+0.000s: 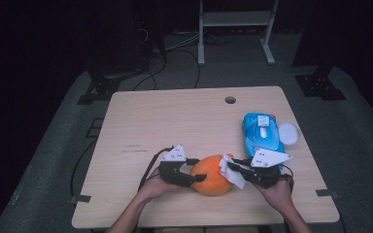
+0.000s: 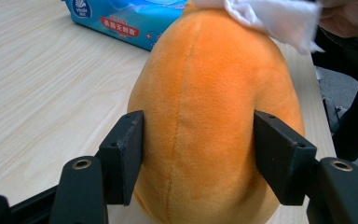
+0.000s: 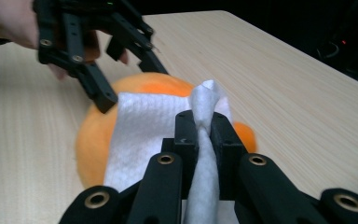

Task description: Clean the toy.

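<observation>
Two grippers meet at the table's near edge, around mid-width. Left gripper (image 1: 193,171) half open, jaws pressed on the sides of an orange plush toy (image 1: 212,174): egg-shaped, fuzzy, one seam running lengthwise in the left gripper view. Right gripper (image 1: 236,168) clamped tight on a white wipe (image 1: 232,174), draped over the toy's top. Farther right, a blue wipes pack (image 1: 262,133); its label print reads in the left gripper view.

My wipe (image 3: 144,135) covers part of the orange plush toy (image 3: 93,140); the toy's base runs off my left gripper view, and the wipes pack (image 2: 121,21) is cut there
</observation>
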### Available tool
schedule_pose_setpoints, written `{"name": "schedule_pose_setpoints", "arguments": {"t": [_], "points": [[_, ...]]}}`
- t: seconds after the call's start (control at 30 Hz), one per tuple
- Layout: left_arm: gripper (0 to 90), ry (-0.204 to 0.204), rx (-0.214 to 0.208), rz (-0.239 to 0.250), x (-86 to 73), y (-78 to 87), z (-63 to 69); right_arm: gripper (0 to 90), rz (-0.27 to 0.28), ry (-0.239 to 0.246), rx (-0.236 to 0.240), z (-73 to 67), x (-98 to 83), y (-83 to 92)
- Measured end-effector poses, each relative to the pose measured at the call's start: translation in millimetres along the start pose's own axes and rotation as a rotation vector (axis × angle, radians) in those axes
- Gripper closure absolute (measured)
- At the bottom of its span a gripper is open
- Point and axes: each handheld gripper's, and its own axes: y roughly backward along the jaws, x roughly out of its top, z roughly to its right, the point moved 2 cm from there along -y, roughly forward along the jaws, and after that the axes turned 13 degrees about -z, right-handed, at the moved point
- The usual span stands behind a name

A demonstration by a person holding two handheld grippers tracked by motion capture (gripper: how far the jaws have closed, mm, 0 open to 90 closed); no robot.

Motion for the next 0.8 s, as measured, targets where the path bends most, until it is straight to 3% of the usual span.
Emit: {"name": "schedule_pose_setpoints", "arguments": {"t": [0.1,0.17,0.23,0.33,0.43,0.53,0.67,0.8], "points": [[33.5,0.007,-0.011,-0.005,3.0,1.3,1.0,82.3,-0.002,-0.005,0.003,0.1,-1.8,-1.3],[25.0,0.006,-0.020,0.012,8.8,5.2,3.9,82.4,-0.001,0.003,-0.002,-3.6,0.1,-2.8],[23.0,0.009,-0.042,0.042,14.8,7.2,8.8,82.4,0.011,0.005,0.011,-6.5,3.1,-3.6],[29.5,-0.042,-0.001,0.012,13.0,3.5,11.7,82.4,0.024,0.030,0.028,-16.2,11.3,-6.9],[34.7,-0.030,-0.008,0.009,7.0,5.1,8.4,82.4,0.029,0.043,0.045,-21.6,13.2,-10.5],[36.6,-0.027,0.002,0.002,4.0,7.0,6.3,82.4,0.028,0.034,0.062,-18.1,10.9,-10.5],[36.9,0.003,-0.002,0.007,0.7,7.8,0.2,82.4,0.008,0.009,0.053,-10.4,1.8,-10.8],[37.1,-0.005,0.013,-0.002,1.8,6.0,-0.8,82.4,0.007,0.012,0.047,-13.7,4.1,-10.6]]}}
